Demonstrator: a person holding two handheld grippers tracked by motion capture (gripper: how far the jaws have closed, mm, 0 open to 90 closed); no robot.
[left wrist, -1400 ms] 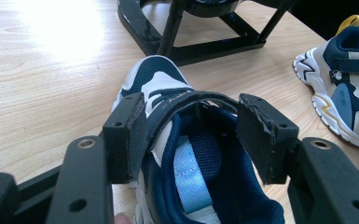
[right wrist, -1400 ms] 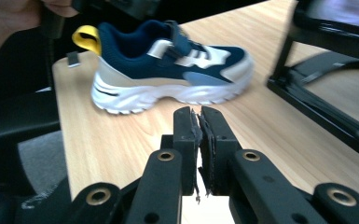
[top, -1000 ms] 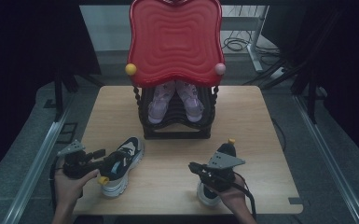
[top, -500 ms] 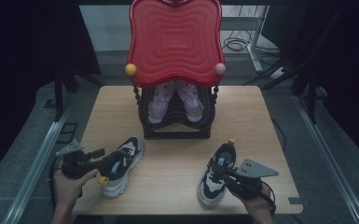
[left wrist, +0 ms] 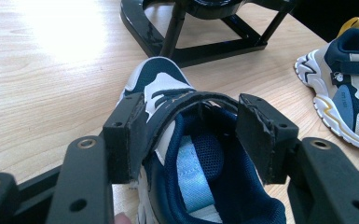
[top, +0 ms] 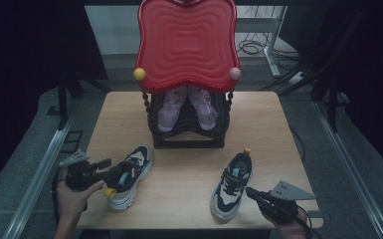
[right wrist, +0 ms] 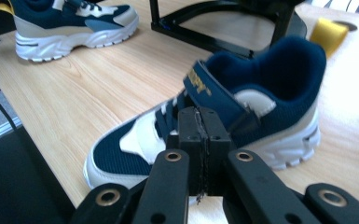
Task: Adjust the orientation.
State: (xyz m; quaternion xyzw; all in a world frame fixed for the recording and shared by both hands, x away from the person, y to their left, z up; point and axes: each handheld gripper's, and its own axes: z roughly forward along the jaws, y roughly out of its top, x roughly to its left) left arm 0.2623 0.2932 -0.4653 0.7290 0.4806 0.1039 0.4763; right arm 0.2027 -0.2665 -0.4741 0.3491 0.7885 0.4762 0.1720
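The right tongs [top: 251, 191] have drawn back off the right-hand navy, white and grey child's sneaker with a yellow heel loop [top: 232, 185] toward the near right corner of the pale wooden table [top: 189, 164], and their jaws have just been closing with nothing between them. In the right gripper view they meet pad to pad, just in front of the shoe's side. That shoe now stands free on its sole, toe toward the near edge, well apart from its mate.

The left tongs [top: 110, 172] have not shifted. They straddle the collar of the matching left-hand sneaker [top: 128, 175]: in the left gripper view one pad [left wrist: 127, 135] lies against the outer side of the shoe's opening and the other [left wrist: 256, 137] stands by the opposite rim. Whether they truly press I cannot tell. This hold probably keeps the shoe steady and ready for lifting.

At the far middle stands a black tiered shoe rack [top: 189, 130] under a red wavy plastic top [top: 186, 42], with a pair of pink and lilac sneakers [top: 186, 105] already stored, likely where both shoes belong.
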